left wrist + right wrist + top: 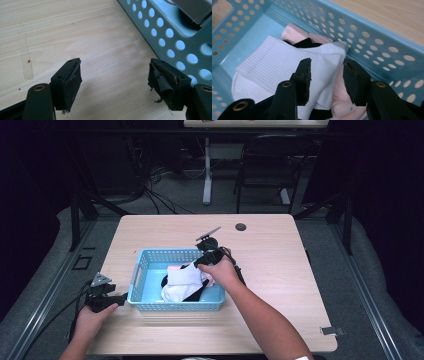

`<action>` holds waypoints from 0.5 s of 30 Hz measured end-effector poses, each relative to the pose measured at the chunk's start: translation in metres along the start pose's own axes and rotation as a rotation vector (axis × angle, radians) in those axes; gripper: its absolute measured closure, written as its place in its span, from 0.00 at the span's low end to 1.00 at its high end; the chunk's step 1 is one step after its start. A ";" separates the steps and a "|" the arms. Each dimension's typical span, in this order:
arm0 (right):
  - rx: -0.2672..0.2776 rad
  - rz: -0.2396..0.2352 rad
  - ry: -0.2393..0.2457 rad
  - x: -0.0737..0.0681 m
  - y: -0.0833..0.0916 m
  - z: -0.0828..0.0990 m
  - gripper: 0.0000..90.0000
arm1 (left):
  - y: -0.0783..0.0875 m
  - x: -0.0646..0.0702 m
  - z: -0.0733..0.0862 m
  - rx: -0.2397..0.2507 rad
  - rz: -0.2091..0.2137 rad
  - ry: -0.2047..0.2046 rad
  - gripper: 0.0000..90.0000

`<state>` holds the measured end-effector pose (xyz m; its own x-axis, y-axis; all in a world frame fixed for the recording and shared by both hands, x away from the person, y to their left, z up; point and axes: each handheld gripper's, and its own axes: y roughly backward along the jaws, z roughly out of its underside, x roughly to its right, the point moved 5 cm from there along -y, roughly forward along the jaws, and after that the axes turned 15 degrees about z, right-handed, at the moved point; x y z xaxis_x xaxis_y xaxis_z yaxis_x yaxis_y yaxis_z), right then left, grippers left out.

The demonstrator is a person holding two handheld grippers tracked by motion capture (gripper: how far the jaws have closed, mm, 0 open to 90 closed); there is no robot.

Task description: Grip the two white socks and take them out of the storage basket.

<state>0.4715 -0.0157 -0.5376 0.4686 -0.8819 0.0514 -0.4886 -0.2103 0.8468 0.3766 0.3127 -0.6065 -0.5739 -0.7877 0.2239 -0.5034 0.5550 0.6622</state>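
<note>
The right gripper [325, 80] straddles a fold of the white sock [287, 62] atop pink and black pieces in the blue basket [142, 270], jaws apart, so nothing looks lifted out yet; the left gripper [115, 82] waits open on the tabletop [75, 32], basket wall close alongside.

Lab, dark curtains [30, 180], floor cables [155, 195], metal frame [77, 215]
</note>
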 end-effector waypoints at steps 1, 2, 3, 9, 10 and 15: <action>-0.013 0.002 -0.001 0.000 -0.003 -0.001 0.64 | 0.000 0.000 0.000 -0.001 0.001 0.001 0.29; -0.035 0.003 -0.017 -0.002 -0.006 -0.001 0.64 | 0.000 0.000 0.000 0.000 0.001 0.001 0.29; -0.052 0.007 -0.017 -0.002 -0.008 -0.002 0.64 | 0.000 0.000 0.000 0.000 0.001 0.001 0.29; -0.101 -0.001 -0.052 -0.003 -0.018 -0.005 0.63 | 0.000 0.000 0.000 0.001 0.002 0.000 0.29; -0.108 0.001 -0.053 -0.003 -0.020 -0.005 0.63 | 0.000 0.000 0.000 0.001 0.003 0.001 0.29; -0.131 0.002 -0.057 -0.003 -0.026 -0.004 0.68 | 0.000 0.000 0.000 0.001 0.003 0.000 0.29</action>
<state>0.4862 -0.0055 -0.5578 0.4229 -0.9058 0.0261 -0.3877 -0.1548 0.9087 0.3768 0.3126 -0.6062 -0.5754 -0.7860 0.2261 -0.5024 0.5578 0.6607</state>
